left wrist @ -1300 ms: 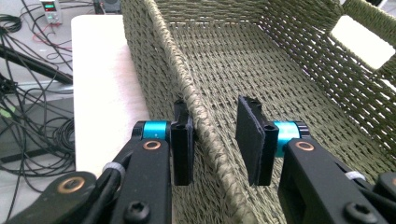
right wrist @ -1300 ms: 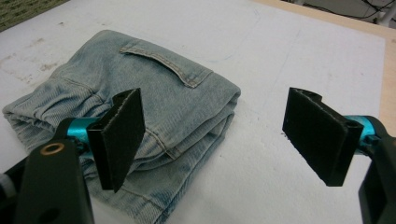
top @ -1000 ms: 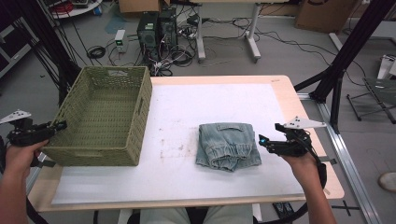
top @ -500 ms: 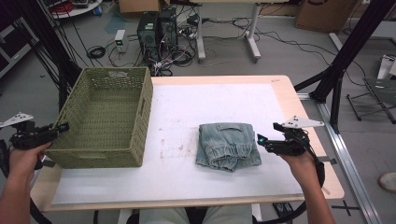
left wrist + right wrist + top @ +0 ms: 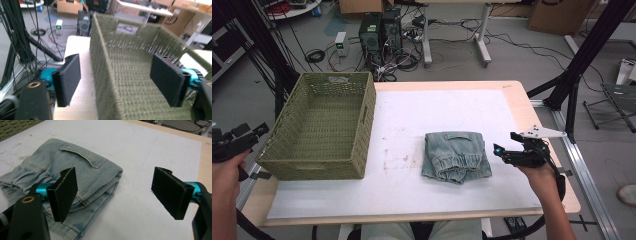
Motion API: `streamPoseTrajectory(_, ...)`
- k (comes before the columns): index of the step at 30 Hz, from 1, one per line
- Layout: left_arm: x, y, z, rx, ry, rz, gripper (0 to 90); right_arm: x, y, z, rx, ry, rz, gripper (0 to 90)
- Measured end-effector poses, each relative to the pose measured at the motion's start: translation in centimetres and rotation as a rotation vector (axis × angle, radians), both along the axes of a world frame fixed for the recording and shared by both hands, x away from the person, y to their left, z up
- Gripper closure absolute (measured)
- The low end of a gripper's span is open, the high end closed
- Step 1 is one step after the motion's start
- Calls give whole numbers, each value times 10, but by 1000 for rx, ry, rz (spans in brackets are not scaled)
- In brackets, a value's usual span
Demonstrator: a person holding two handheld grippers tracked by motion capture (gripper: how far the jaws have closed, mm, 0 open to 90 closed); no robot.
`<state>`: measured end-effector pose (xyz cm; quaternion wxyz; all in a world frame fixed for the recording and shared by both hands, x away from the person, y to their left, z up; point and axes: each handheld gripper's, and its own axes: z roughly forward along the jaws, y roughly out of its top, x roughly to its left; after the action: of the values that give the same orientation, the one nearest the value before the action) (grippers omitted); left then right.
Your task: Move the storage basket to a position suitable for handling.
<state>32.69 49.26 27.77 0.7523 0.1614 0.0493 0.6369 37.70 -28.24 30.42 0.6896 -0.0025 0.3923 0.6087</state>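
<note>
Folded light-blue jeans lie on the white counter, just beside the right hand-held gripper, whose jaws stand apart, probably ready to grasp them. The left hand-held gripper, jaws just opened, straddles the green wicker basket wall without pressing.

Item count: one woven green basket; one folded pair of light-blue jeans; one white-topped table; two handheld grippers, left gripper and right gripper.
</note>
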Motion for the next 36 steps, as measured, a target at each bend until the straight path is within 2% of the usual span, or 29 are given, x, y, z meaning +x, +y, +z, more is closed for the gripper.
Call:
streamPoseTrajectory(2,-8,-8,-6,9,-37,10,214,2,-4,0,2,6,1,212)
streamPoseTrajectory(6,-20,-27,-13,47,-83,12,223,7,-11,3,10,16,13,212)
streamPoseTrajectory(11,-32,-61,-16,103,-115,19,226,11,-16,6,7,15,27,212)
streamPoseTrajectory(12,-34,-66,-16,105,-116,33,225,11,-17,7,5,15,28,212)
streamPoseTrajectory(13,-37,-78,-15,94,-112,74,225,11,-17,7,5,13,33,212)
streamPoseTrajectory(20,-50,-110,-10,154,-154,79,225,10,-19,15,-13,7,29,212)
streamPoseTrajectory(31,-43,-148,4,263,-160,54,225,4,-25,10,-4,-2,26,212)
streamPoseTrajectory(36,-47,-168,12,324,-170,59,225,-1,-29,9,4,-12,25,212)
